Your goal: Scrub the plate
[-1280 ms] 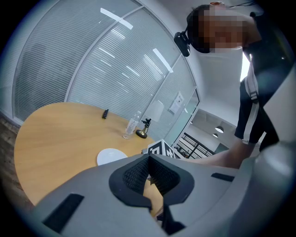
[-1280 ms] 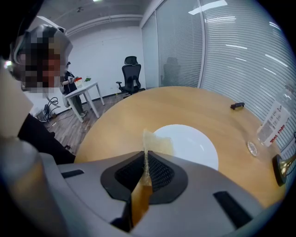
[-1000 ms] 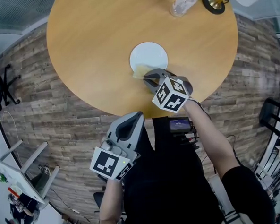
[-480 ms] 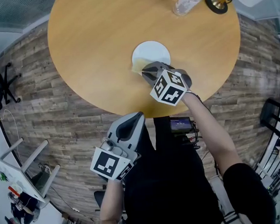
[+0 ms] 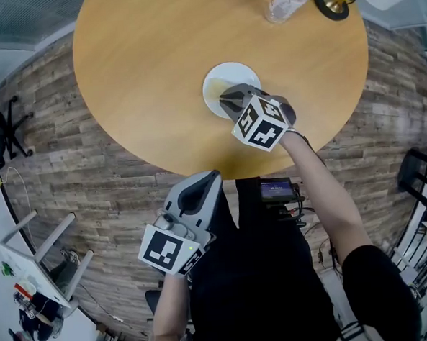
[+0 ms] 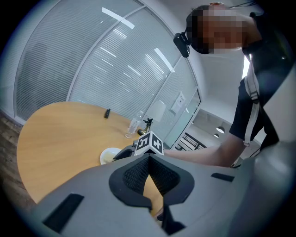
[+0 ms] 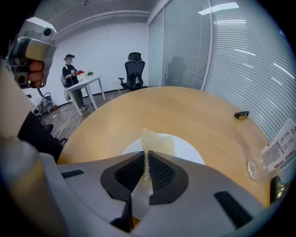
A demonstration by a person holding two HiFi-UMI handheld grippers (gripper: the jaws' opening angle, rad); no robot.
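plate (image 5: 229,71) | right tongs (image 7: 145,157) clamped on yellow sponge (image 7: 159,141) (over plate) | left tongs (image 6: 149,158) closed, empty

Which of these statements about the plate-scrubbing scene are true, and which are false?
1. The right hand-held gripper is shut on a thin yellowish scrubbing pad over the white plate. True.
2. The left hand-held gripper steadies the plate. False: it is held back off the table's edge, shut on nothing.
3. The plate lies on a round wooden table. True.
4. The plastic bottle stands on the plate. False: it is near the table's far edge, apart from the plate.
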